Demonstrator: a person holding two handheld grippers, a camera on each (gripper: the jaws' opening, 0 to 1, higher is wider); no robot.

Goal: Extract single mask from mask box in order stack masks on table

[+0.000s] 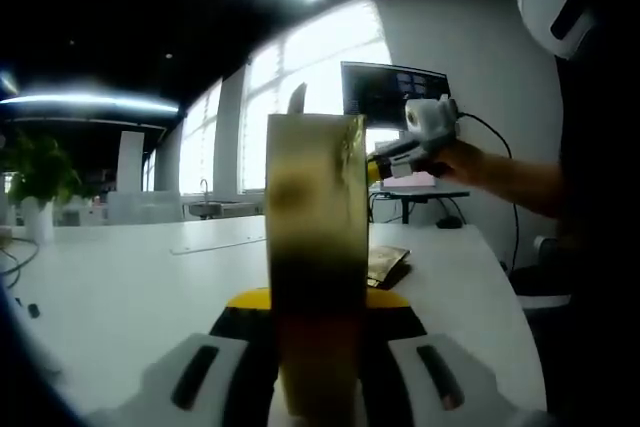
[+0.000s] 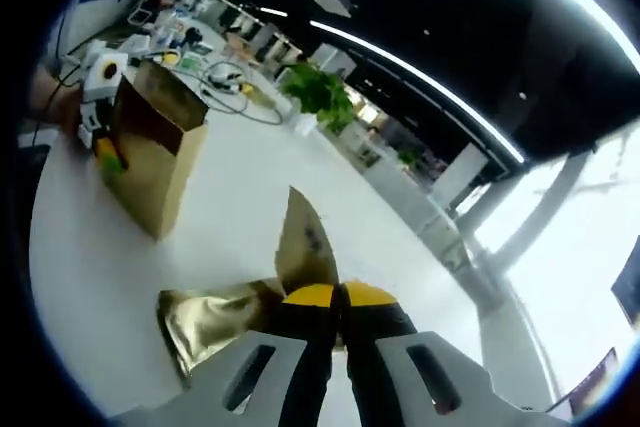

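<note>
Gold mask packet (image 2: 305, 242) pinched upright in closed right gripper (image 2: 338, 299), just above gold packets (image 2: 215, 322) lying flat on white table (image 2: 90, 277). Beyond these packets, gold mask box (image 2: 155, 152) standing upright, clamped at its side by left gripper (image 1: 318, 299), jaws shut on it.

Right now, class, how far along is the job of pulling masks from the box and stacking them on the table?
Done: one gold packet lies on the white table. In hand: the right claw is shut on a second packet, the left claw on the upright gold box. Left: laying that packet on the first; whether the box holds more, I cannot tell.
</note>
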